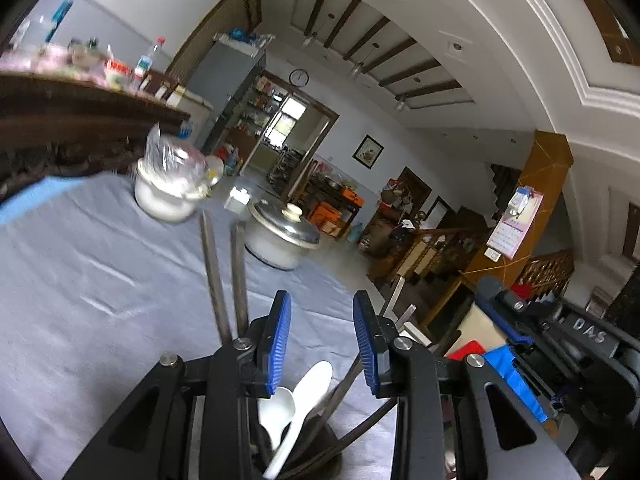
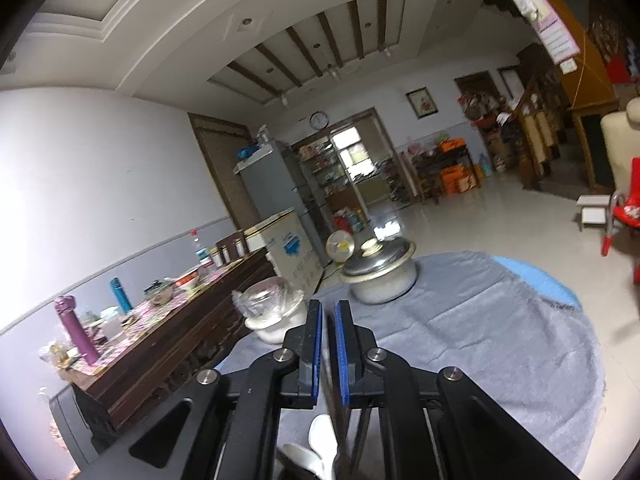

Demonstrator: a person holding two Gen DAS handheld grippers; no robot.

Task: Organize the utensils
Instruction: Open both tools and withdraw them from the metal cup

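**Utensils in holder, right claw pinched on a stick**

While both claws hung over the grey-clothed table, the utensils sat low in each view, bunched in a dark holder [image 1: 316,452] at the bottom edge. Two white spoons [image 1: 304,396] leaned in it, one bowl up, one long handle slanting across. Dark chopsticks [image 1: 224,280] rose from the same spot; two of them ran up past the left side of the left gripper [image 1: 322,344], blurred. More dark sticks fanned out lower right of the holder.

Left gripper: blue pads stood partly apart, nothing between them, spoons below the gap and not touched. Right gripper [image 2: 328,348]: pads nearly together, a thin dark stick [image 2: 335,420] ran up into the narrow slit between them, so it was pinched. White spoons [image 2: 320,444] showed just under that claw too.

Grey tablecloth [image 1: 100,280] covered a round table with a blue edge [image 2: 536,276] showing at the far side. On it, well beyond the holder, a white pot with a metal lid [image 1: 280,232], and beside it a white jar topped with a clear plastic bag [image 1: 172,176]. The other claw's black body with blue parts [image 1: 560,352] showed at the right of the left wrist view.

Past the table: a dark wooden sideboard [image 2: 180,328] with bottles and bowls, a grey fridge [image 2: 272,184], a wall clock [image 2: 319,120], a red chair [image 2: 624,208].
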